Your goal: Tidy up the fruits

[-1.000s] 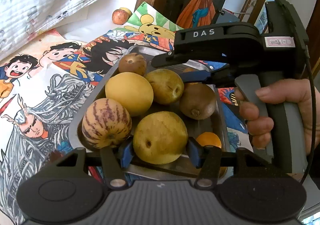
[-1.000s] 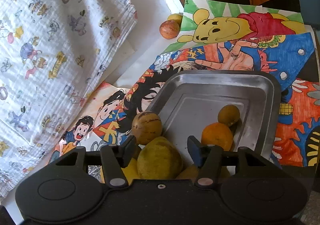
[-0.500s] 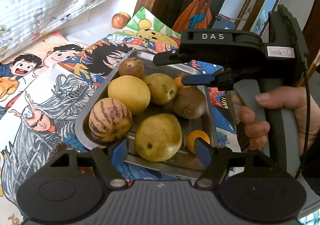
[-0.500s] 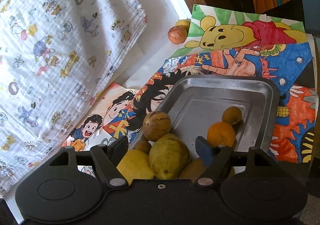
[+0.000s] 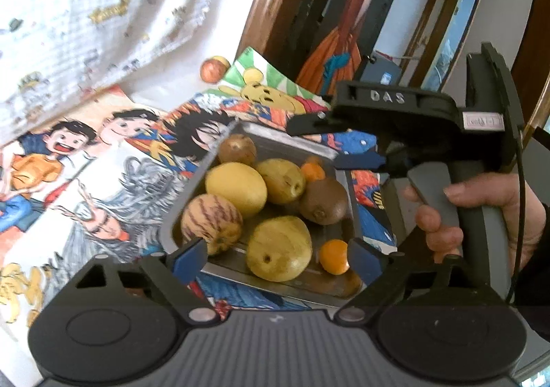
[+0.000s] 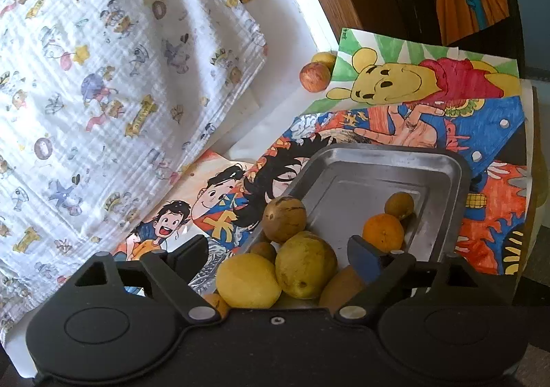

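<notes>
Cartoon-print tabletop (image 6: 395,119), steel tray (image 6: 460,180) of yellow, brown, orange fruits (image 5: 280,247), both tongs (image 5: 275,254) (image 6: 275,258) spread, empty

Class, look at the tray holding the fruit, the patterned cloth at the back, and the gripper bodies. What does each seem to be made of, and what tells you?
Tray: probably stainless steel; grey, brushed, dull reflections, rolled rim.
Cloth: seemingly soft woven cotton; waffle-like texture, folds, printed cartoons.
Left gripper and right gripper: likely moulded matte plastic, black; blue finger pads look rubbery, though that is uncertain.
</notes>
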The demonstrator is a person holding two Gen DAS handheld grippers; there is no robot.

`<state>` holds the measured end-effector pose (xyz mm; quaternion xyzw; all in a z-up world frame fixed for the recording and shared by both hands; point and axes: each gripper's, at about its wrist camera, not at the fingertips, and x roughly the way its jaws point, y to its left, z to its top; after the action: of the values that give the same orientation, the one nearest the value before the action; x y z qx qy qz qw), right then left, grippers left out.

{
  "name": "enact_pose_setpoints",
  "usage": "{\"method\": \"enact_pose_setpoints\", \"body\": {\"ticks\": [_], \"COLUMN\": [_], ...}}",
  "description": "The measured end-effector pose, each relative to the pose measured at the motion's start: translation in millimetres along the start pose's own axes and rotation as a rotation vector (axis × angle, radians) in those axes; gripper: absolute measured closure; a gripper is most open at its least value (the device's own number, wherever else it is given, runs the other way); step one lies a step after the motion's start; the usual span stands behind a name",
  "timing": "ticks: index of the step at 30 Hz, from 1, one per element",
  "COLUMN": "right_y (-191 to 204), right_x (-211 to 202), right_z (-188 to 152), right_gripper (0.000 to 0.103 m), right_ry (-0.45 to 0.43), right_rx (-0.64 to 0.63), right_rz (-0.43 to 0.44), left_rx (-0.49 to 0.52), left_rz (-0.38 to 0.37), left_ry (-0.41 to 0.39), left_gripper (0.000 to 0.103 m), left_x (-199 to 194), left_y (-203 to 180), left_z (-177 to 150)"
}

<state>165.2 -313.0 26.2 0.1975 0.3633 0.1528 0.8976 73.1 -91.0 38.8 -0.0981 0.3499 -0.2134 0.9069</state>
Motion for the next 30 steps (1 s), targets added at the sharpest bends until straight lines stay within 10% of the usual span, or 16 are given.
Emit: {"method": "enact_pose_setpoints", "body": {"ticks": [30], "right_y": [59], "right_x": [-82], "right_z": [-91], "right_gripper": [0.001], "right_ry": [-0.164], "right_rx": [-0.077], "right_rz": [-0.107], "left_rx": [-0.056], "left_rz": [0.277], "left_ry": [-0.216], "left_gripper": [0.000], "left_x": [-75], "left_y": [57], "left_z": [-37]}}
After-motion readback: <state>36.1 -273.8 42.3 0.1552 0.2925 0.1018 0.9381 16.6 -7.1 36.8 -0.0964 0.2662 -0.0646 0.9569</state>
